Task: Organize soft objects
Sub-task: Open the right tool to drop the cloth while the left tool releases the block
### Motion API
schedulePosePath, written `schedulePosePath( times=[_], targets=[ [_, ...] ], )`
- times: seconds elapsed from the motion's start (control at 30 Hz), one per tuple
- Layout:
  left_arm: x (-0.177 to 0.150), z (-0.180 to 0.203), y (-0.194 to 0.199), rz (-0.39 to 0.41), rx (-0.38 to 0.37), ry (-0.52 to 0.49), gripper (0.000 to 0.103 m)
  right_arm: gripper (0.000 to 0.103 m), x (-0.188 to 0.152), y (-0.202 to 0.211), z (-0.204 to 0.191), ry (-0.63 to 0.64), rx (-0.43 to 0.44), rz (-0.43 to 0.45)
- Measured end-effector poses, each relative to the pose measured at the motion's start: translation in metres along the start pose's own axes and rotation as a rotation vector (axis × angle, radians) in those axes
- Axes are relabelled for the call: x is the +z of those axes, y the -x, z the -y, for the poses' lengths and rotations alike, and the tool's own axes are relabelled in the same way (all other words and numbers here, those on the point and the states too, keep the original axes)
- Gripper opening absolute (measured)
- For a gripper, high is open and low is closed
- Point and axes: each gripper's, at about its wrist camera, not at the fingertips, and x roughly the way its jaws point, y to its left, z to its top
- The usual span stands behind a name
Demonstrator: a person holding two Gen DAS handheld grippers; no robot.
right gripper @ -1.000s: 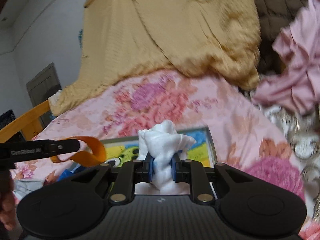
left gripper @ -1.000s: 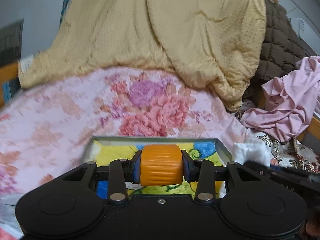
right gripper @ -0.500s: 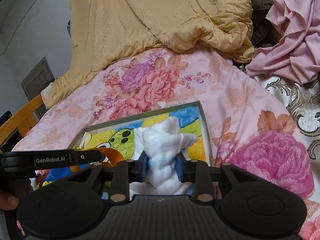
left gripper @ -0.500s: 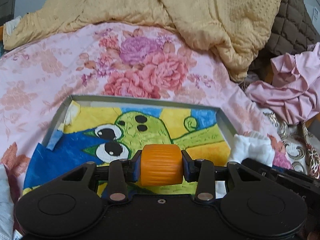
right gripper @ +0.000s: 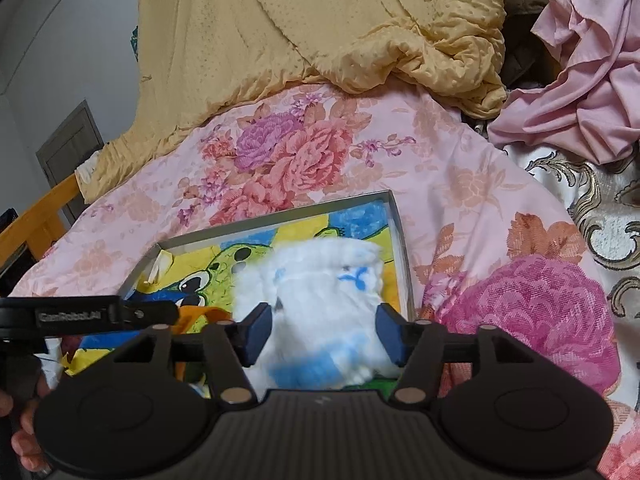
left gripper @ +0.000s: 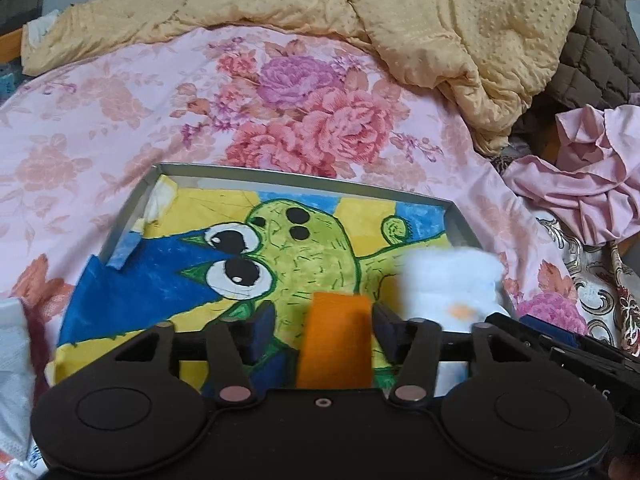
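A shallow grey tray (left gripper: 304,178) with a cartoon picture on its floor lies on the floral bed sheet (left gripper: 120,120). My left gripper (left gripper: 323,332) hangs over the tray's near part and its jaws are opening. A blurred orange band (left gripper: 334,340) sits between them, with a gap at the left pad. The right gripper (right gripper: 325,332) is over the tray's (right gripper: 272,224) right end, its jaws also opening. A fluffy white sock bundle (right gripper: 320,280) with blue marks lies loose and blurred between them. The left wrist view shows the bundle (left gripper: 452,284) at the tray's right edge.
A yellow blanket (left gripper: 420,20) is heaped behind the tray, with a brown quilted cover (left gripper: 592,48) and crumpled pink cloth (left gripper: 580,184) to the right. White fabric (left gripper: 12,360) lies at the left. A wooden bed rail (right gripper: 36,216) runs far left. A hand (right gripper: 24,432) holds the left gripper.
Both grippers sank toward the tray and tipped downward. Both sets of jaws spread apart, releasing the orange band and the white sock bundle, which now look blurred and loose.
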Motion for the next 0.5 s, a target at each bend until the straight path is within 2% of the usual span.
schedulePosePath(
  times=[0.2, 0.5],
  targets=[
    [-0.003, -0.003, 0.025, 0.067, 0.038, -0.008, 0.08, 0.085, 0.002, 0.016, -0.002, 0.018, -0.018, 0.026],
    [-0.021, 0.011, 0.088, 0.213, 0.055, -0.088, 0.099, 0.101, -0.006, 0.075, -0.019, 0.122, -0.071, 0.107]
  ],
)
